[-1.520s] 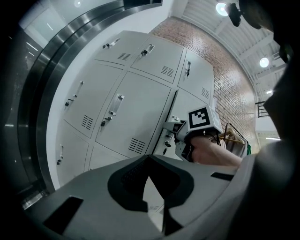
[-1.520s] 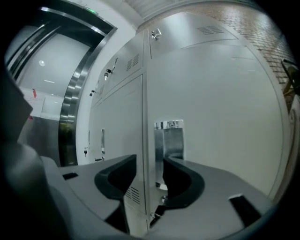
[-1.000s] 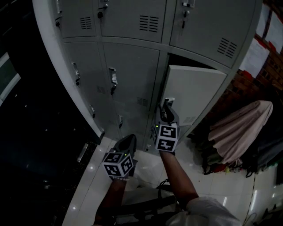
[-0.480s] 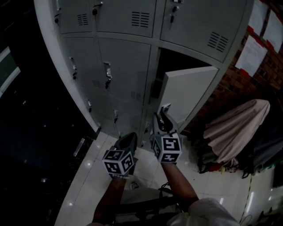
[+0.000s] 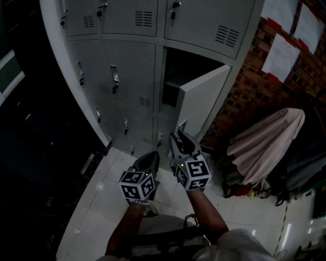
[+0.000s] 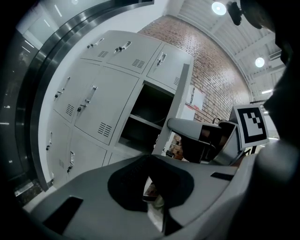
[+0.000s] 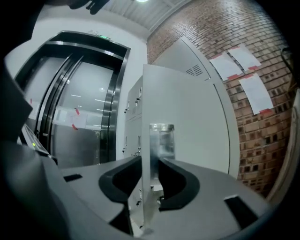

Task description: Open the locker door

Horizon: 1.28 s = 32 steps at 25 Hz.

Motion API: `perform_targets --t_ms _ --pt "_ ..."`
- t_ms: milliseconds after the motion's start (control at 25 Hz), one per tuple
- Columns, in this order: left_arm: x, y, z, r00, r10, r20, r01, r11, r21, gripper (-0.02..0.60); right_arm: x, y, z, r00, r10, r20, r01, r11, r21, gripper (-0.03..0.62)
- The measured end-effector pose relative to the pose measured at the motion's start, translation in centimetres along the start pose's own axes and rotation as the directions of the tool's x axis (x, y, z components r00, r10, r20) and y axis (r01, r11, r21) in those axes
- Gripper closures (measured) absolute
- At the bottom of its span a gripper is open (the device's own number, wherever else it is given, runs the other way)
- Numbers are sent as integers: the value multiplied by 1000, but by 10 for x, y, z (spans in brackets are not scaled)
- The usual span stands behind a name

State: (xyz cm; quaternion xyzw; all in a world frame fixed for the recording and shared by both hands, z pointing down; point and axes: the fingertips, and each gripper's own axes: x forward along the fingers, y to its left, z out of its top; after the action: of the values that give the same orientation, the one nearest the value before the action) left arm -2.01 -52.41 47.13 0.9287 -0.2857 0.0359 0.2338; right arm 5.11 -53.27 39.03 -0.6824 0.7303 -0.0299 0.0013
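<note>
The locker door (image 5: 204, 102) is thin sheet metal, so I'd guess light and stiff, a bit flexy, with slick paint. Best hold is the free edge by the latch tab (image 7: 162, 140), far from the hinges. It sits in the right column of the locker bank (image 5: 127, 76), by the brick wall (image 5: 239, 97), about half open. The right gripper (image 5: 181, 133) is pinched on that edge. The left gripper (image 5: 148, 159) is closed on nothing, low beside it.

A brick wall (image 5: 239, 97) fills the upper right, with white papers (image 5: 280, 56) stuck on it, red bits at their corners. Below it a beige cloth (image 5: 265, 145) drapes over a dark heap. The glossy tiled floor (image 5: 102, 204) shows light spots, and round ceiling lamps (image 6: 218, 7) glow overhead.
</note>
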Motion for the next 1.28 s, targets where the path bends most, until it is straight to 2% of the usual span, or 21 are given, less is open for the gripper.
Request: perform_targets --t_ms 200,400,480,800,960,1280 --pt "-4 -36 -14 1000 8 10 -8 1000 5 583 -40 -14 -2 993 118 16 -118 993 2 468" --pt "-9 -77 -32 1000 20 10 -20 1000 13 583 -77 -34 -3 967 256 1 -256 967 9 456" --pt "-13 -94 -39 1000 27 11 -27 999 19 583 -89 -42 -4 958 288 -11 -288 958 3 451" --pt "-35 -137 -64 997 78 23 -78 997 24 583 -124 -73 -6 946 321 -44 -321 947 5 442" --pt "-45 -151 -70 994 107 37 -107 994 26 583 -136 -87 -6 950 308 -58 -310 950 -30 441" --pt "-58 -183 -91 989 145 40 -146 989 18 583 -150 -105 -8 946 316 -72 -318 948 -12 436"
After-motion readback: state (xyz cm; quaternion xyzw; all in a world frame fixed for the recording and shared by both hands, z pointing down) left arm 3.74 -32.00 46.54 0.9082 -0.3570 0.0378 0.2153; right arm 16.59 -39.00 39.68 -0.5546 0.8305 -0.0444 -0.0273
